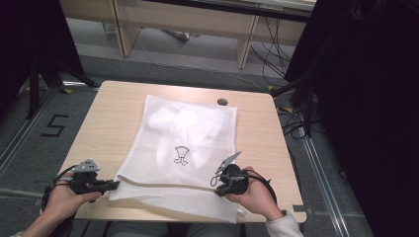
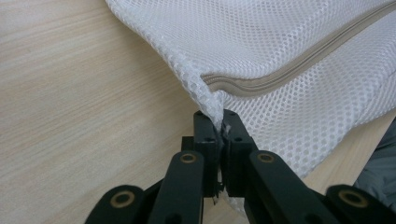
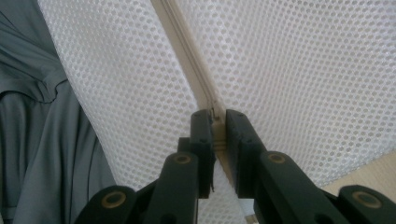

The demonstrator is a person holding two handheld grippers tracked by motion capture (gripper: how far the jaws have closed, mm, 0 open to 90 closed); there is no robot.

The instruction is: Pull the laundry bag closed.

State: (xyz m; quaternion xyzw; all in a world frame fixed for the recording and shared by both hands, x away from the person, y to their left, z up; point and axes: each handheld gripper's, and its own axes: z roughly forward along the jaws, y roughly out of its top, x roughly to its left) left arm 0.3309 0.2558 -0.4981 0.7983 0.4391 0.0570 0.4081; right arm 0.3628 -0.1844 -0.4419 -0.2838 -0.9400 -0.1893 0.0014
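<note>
A white mesh laundry bag (image 1: 185, 148) lies flat across the middle of a light wooden table (image 1: 106, 118), its near edge hanging slightly over the side where the person sits, with pale folded cloth and a small dark printed figure (image 1: 181, 155) visible through the netting. At far left, the left gripper (image 1: 111, 185) has its black jaws pressed together on the bag's near-left corner; the left gripper view shows the netting (image 2: 289, 42) pinched just where the beige zipper (image 2: 261, 84) ends. The bag looks light, soft and limp, likely to sag and bunch wherever it is not held, and the open weave may snag or slide in a loose grip. The seamed corners and the stiffer zipper tape appear to be the surest places to take hold. Farther right along the same near edge, the right gripper (image 1: 220, 187) is closed on the zipper line; the right gripper view shows its jaws clamped on a pale tab at the end of the zipper track (image 3: 187, 56), probably the pull, though too little shows to be sure. The mesh (image 3: 289, 70) spreads to both sides, and grey clothing (image 3: 32, 121) lies below the table edge.
</note>
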